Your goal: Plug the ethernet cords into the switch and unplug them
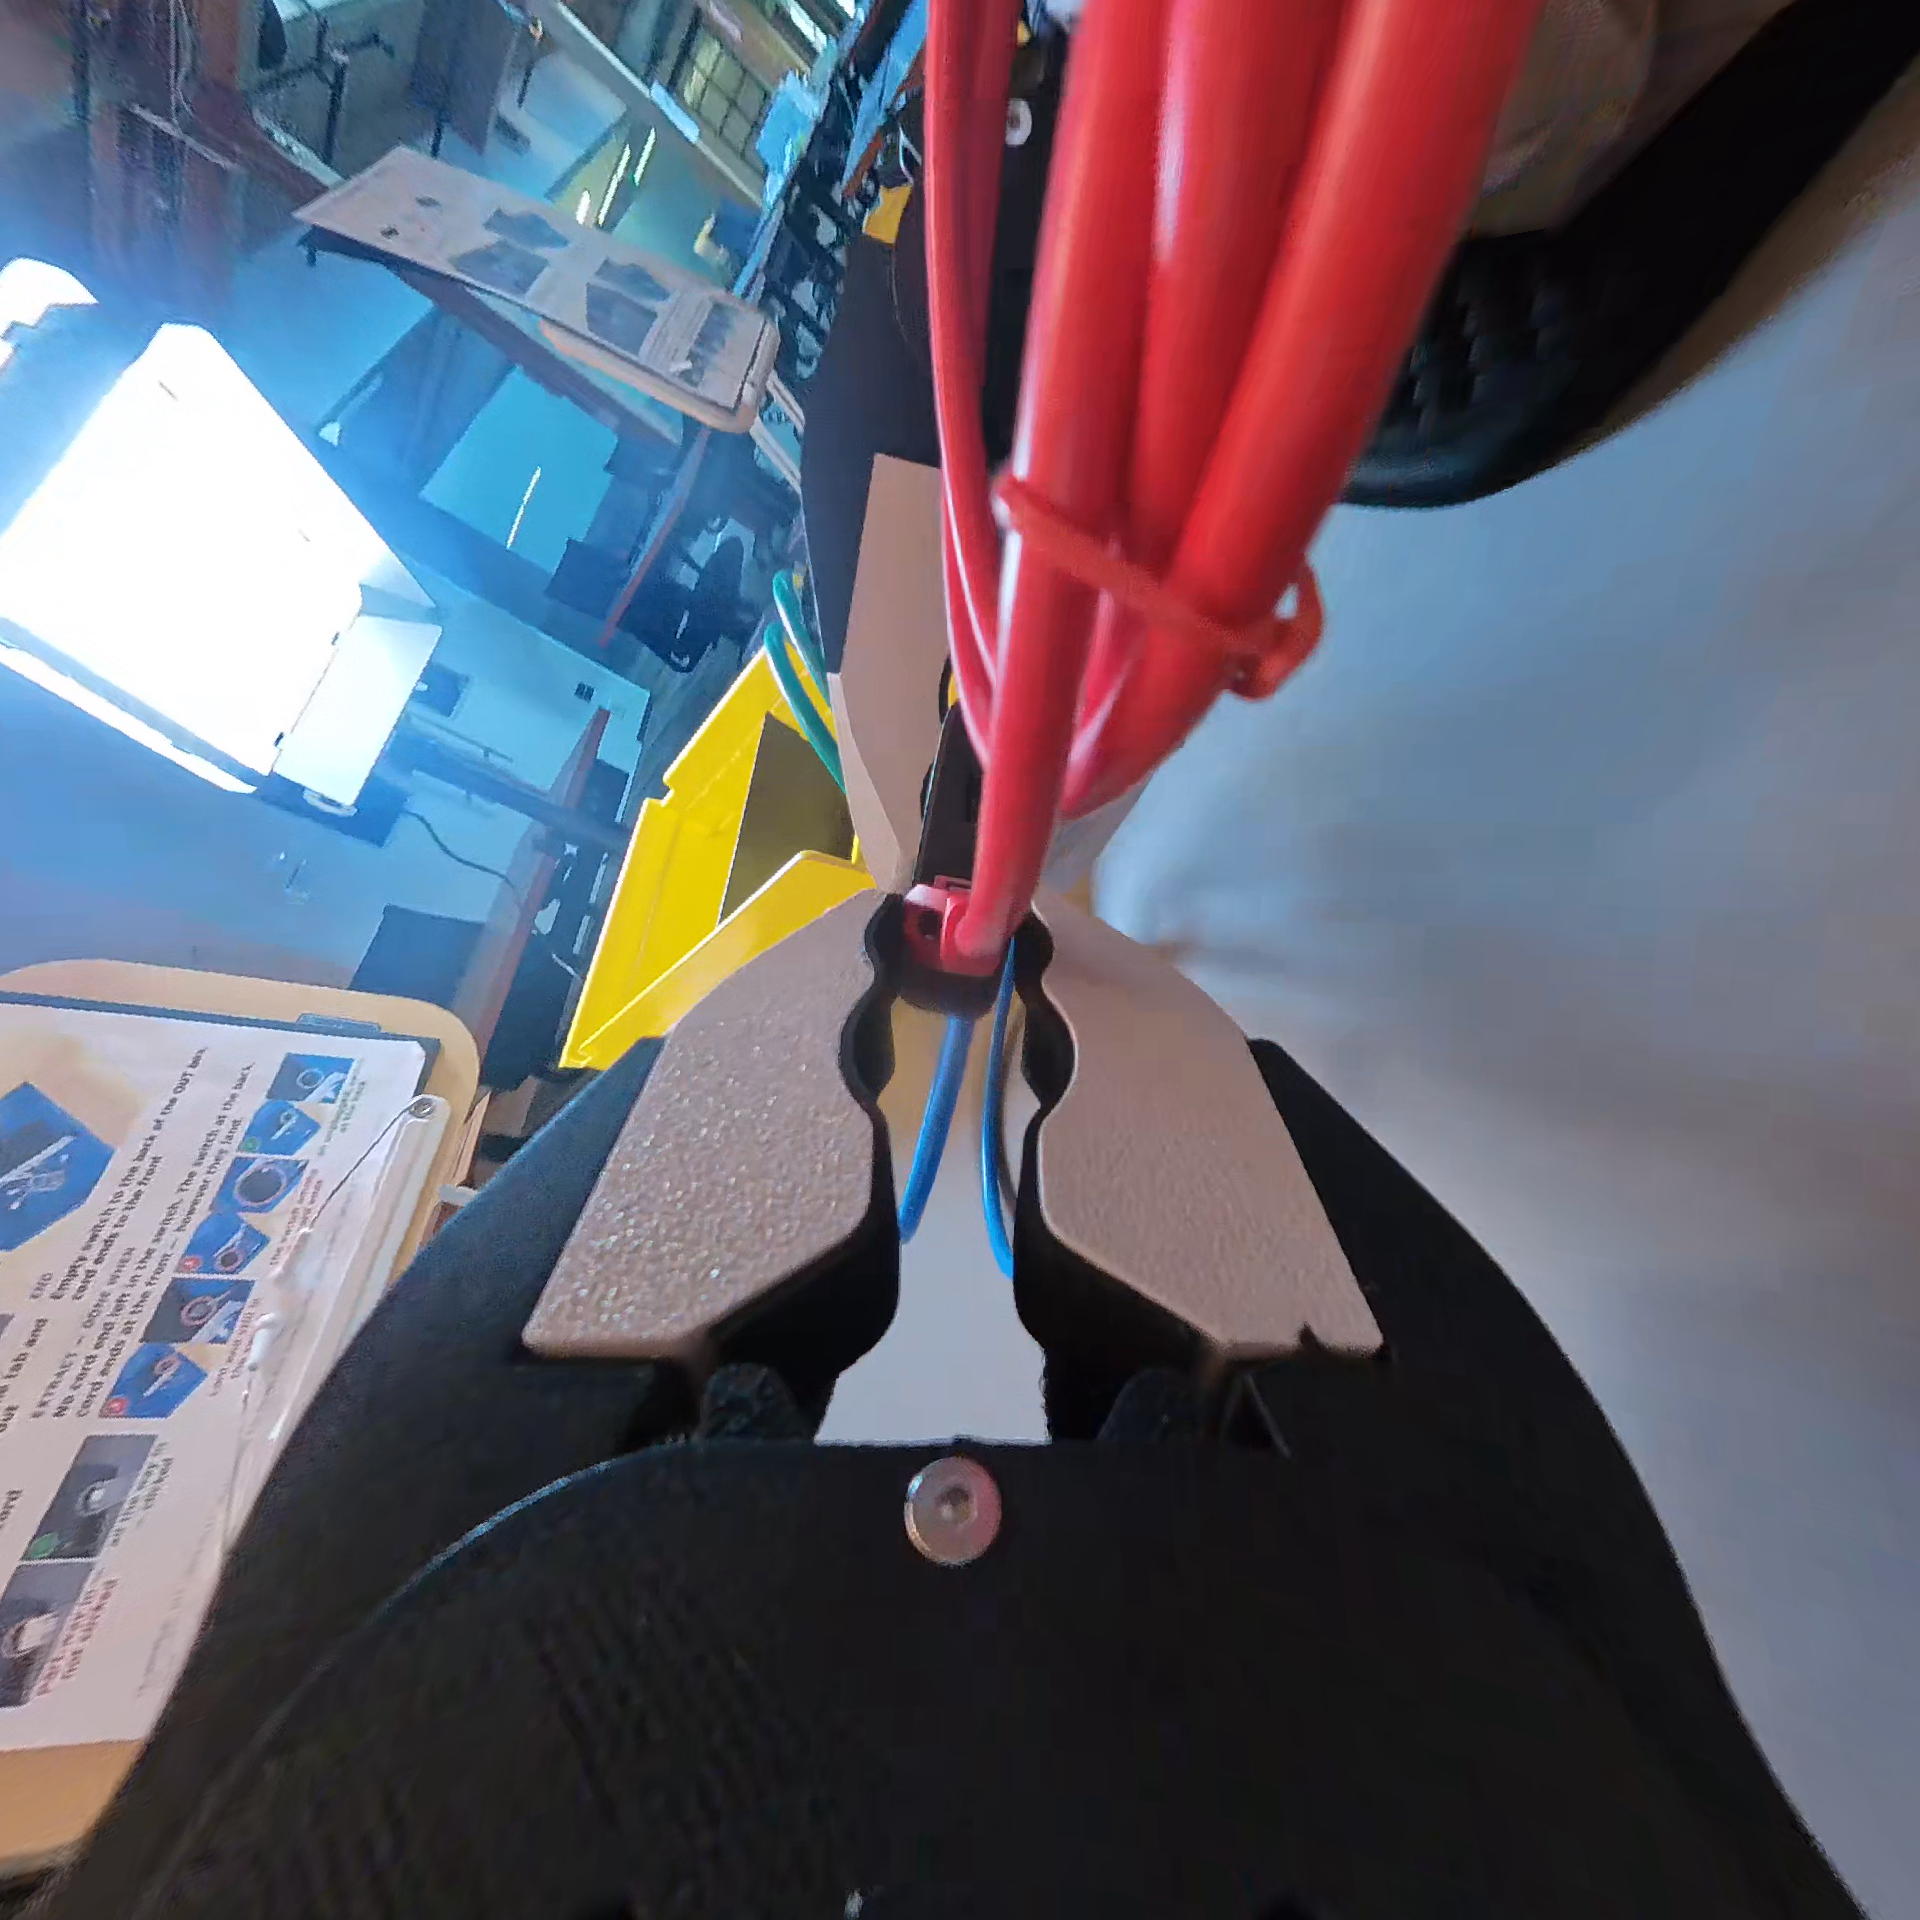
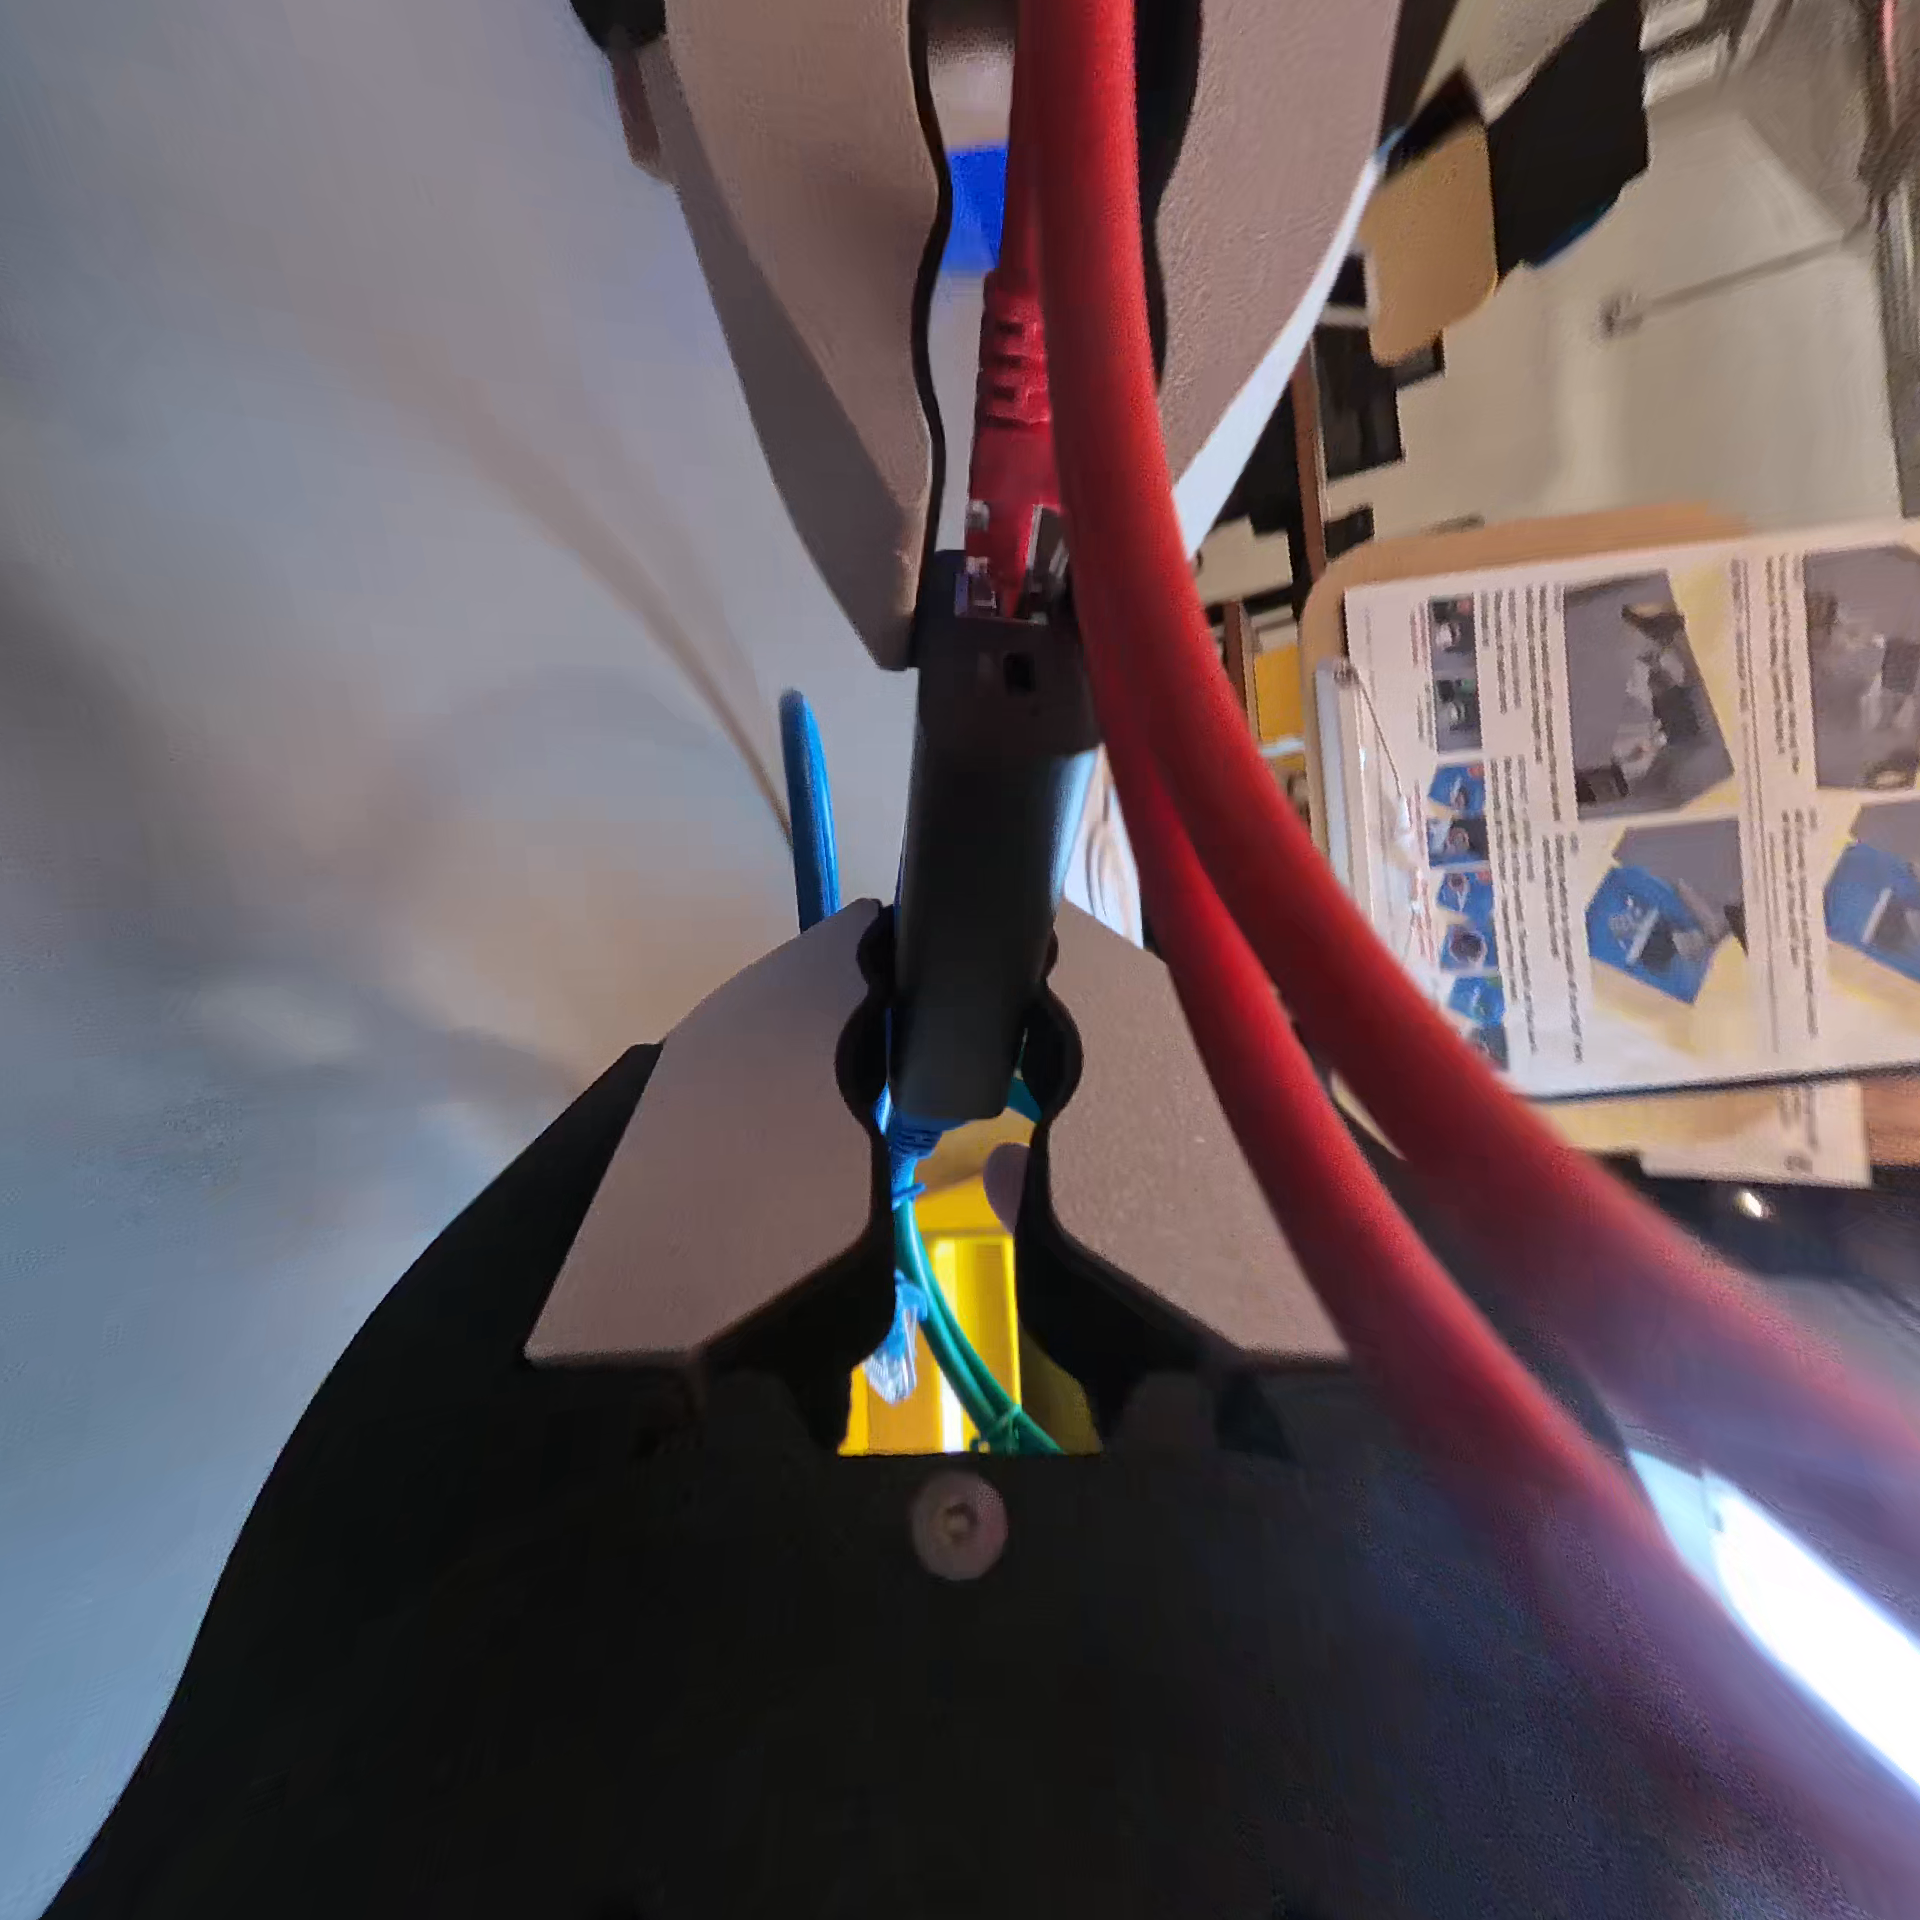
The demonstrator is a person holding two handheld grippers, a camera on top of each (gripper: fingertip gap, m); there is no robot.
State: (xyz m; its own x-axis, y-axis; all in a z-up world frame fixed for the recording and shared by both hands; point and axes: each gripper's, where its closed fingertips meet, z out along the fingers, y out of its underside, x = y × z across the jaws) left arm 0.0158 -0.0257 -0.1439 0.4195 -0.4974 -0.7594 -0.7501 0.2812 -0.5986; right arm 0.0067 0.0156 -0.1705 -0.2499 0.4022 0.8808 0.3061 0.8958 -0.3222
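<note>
Both grippers clamped nose to nose: left gripper [image 1: 951, 940] pinching red plug [image 1: 940, 928], right gripper [image 2: 961, 961] squeezing black switch [image 2: 977, 883], plug and port in line.

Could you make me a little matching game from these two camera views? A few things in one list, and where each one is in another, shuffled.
Things:
1. red cord plug
2. black switch
3. green cords
4. instruction sheet

Places:
A. lying over a yellow bin
B. clamped in the right gripper
C. off to the right gripper's right side
D. clamped in the left gripper

Pairs: 1-D, 2-B, 3-A, 4-C
</note>
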